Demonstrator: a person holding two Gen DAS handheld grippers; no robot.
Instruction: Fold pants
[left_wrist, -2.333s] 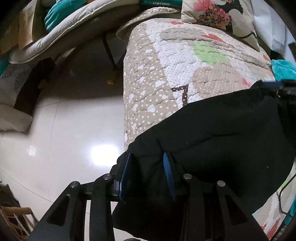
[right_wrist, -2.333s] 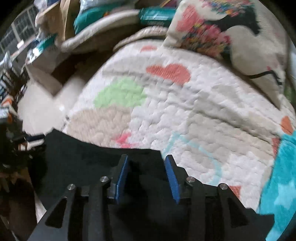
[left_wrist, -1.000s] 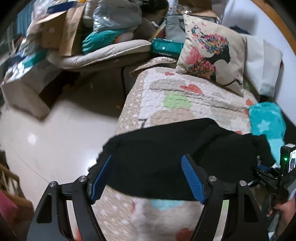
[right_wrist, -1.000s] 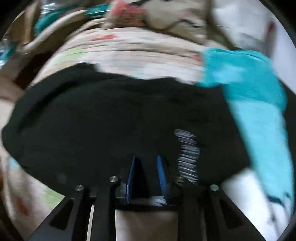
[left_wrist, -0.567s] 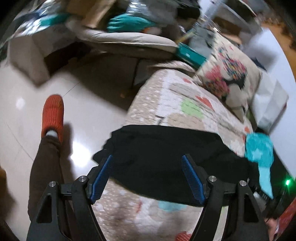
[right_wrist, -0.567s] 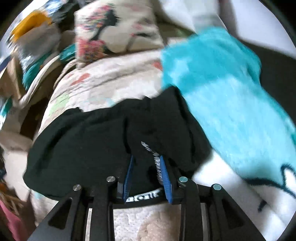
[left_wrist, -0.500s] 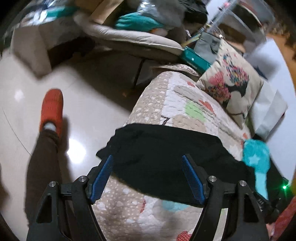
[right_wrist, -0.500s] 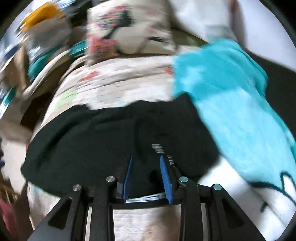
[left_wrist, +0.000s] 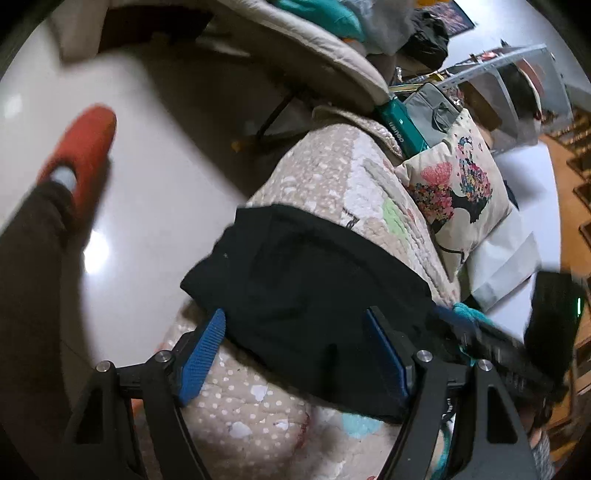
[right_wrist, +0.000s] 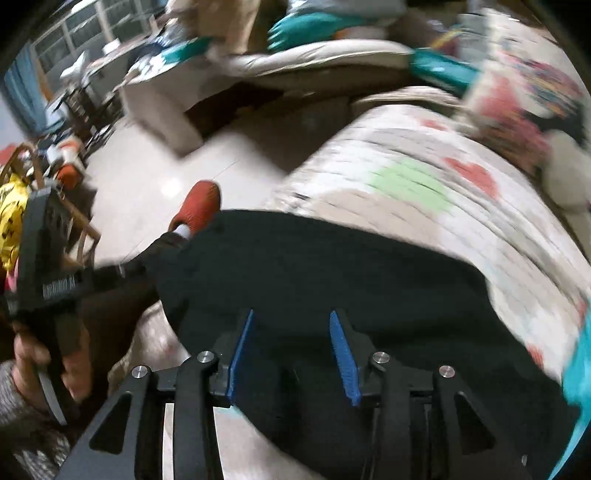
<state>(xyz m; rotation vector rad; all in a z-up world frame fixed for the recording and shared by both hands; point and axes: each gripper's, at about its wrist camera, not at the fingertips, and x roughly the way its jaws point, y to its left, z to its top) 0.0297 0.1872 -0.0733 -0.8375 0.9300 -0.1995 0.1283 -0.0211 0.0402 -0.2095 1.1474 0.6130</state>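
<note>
The black pants (left_wrist: 306, 288) lie folded in a wide band across the quilted bed (left_wrist: 258, 413). They also fill the middle of the right wrist view (right_wrist: 332, 280). My left gripper (left_wrist: 299, 350) is wide open above the pants' near edge and holds nothing. My right gripper (right_wrist: 291, 354) is open over the pants, with black cloth between and below its blue pads (right_wrist: 343, 358); this view is blurred. The left gripper's body and the hand holding it show in the right wrist view (right_wrist: 44, 291).
A floral pillow (left_wrist: 458, 199) and a white pillow (left_wrist: 506, 254) lie at the bed's head. A turquoise blanket (right_wrist: 580, 369) lies beside the pants. My leg and red slipper (left_wrist: 81, 151) stand on the shiny floor (left_wrist: 155, 155). A cluttered lounger (left_wrist: 295, 48) stands behind.
The right gripper has opened, letting go of the pants, and swung left. The left gripper stayed open and moved closer over the pants.
</note>
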